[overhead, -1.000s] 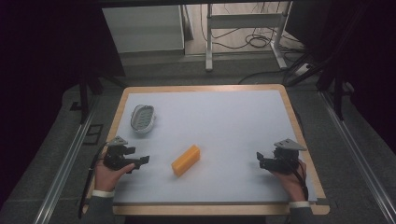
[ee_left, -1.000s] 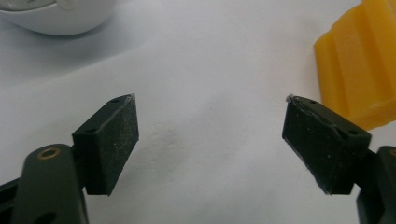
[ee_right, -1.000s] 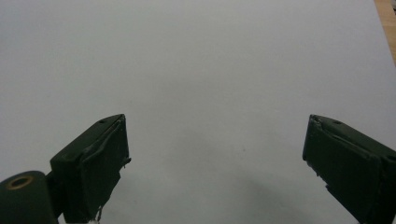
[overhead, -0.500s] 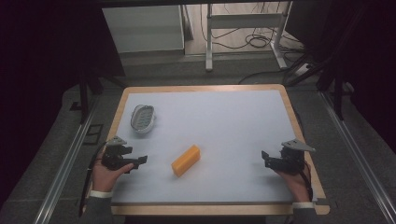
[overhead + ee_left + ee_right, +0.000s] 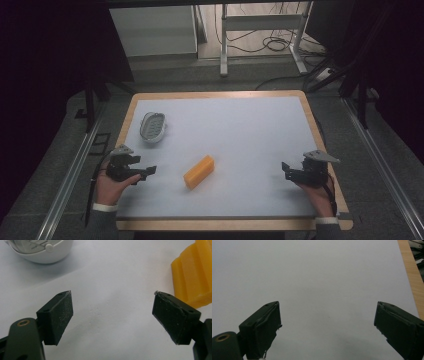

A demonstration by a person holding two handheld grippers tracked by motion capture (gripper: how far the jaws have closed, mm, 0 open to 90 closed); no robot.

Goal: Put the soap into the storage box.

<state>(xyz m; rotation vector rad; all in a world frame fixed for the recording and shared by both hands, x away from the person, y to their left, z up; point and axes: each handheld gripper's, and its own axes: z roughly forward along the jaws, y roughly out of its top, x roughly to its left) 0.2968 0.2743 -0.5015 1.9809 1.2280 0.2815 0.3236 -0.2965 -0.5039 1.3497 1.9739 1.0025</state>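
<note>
Meanwhile your right gripper (image 5: 285, 169) has drifted rightward, both grippers gape empty, and your left gripper (image 5: 150, 170) sits nearest the yellow block (image 5: 199, 171).

A dim lab: white-topped bench (image 5: 250, 125), metal floor rails (image 5: 70, 180), tangled cables (image 5: 272, 45) beneath frames.

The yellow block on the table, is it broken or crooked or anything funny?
The yellow block lies at a slant on the white table and has stepped ridges along one end, but nothing looks broken or spilled. The white dish sits upright. Nothing stands out.
</note>
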